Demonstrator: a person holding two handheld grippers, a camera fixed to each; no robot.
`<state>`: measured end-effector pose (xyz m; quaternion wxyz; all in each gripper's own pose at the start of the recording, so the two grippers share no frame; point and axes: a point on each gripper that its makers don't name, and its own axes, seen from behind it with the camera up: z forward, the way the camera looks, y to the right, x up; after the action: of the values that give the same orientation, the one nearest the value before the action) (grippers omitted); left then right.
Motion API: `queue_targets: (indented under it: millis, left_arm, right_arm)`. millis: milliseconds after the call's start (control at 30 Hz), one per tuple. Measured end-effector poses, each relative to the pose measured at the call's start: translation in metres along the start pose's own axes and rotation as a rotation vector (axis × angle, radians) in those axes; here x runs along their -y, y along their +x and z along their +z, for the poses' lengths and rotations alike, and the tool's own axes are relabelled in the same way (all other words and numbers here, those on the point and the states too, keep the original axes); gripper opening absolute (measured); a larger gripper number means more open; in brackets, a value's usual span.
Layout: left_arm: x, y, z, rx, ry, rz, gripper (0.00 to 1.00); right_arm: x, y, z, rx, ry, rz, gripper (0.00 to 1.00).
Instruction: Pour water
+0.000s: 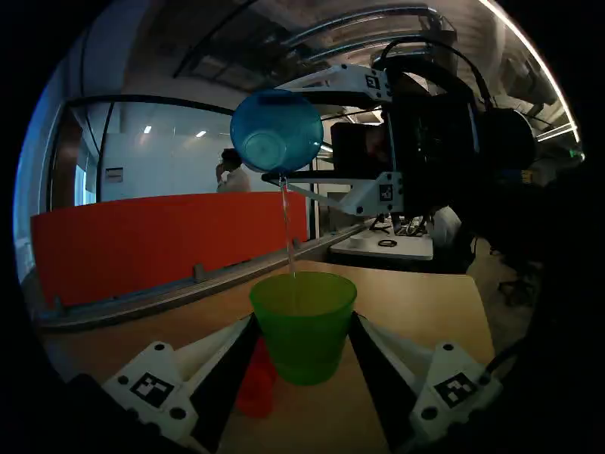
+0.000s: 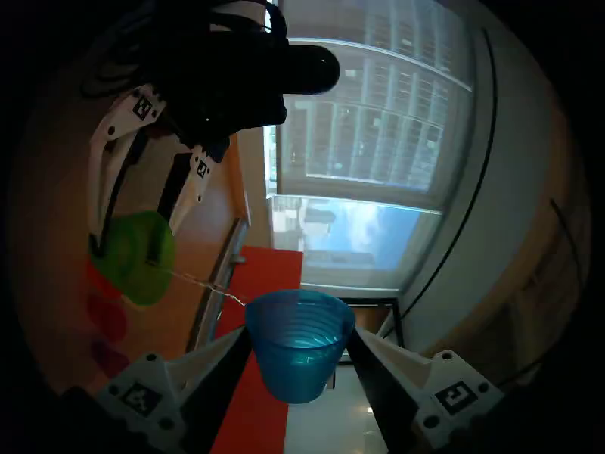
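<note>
Square black-and-white markers on tool fingers. Left tool closed on upright green cup, lower centre, over table. Right tool closed on tilted blue cup, upper centre; thin water stream from its rim into green cup. Table edge at right.

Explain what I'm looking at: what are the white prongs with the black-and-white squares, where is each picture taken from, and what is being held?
There is no robot arm. A person holds a two-finger gripper in each hand, and a fisheye camera on each looks along its fingers; the prongs are those fingers. In the left gripper view, the left gripper clamps a green cup at a wooden table, with red cups beside it. In the right gripper view, the right gripper grips a tipped blue cup. A thin water stream falls from it into the green cup.
</note>
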<state>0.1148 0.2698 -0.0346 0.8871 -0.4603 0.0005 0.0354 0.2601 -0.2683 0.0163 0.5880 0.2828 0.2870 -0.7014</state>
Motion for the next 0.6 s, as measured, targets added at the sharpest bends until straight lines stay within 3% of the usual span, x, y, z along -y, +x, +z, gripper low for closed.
queue_targets:
  millis: [600]
  left_arm:
    - [0.002, -0.001, 0.0, -0.001, 0.003, -0.005, 0.82]
  right_arm:
    - [0.0, 0.012, 0.001, -0.016, -0.004, -0.082, 0.89]
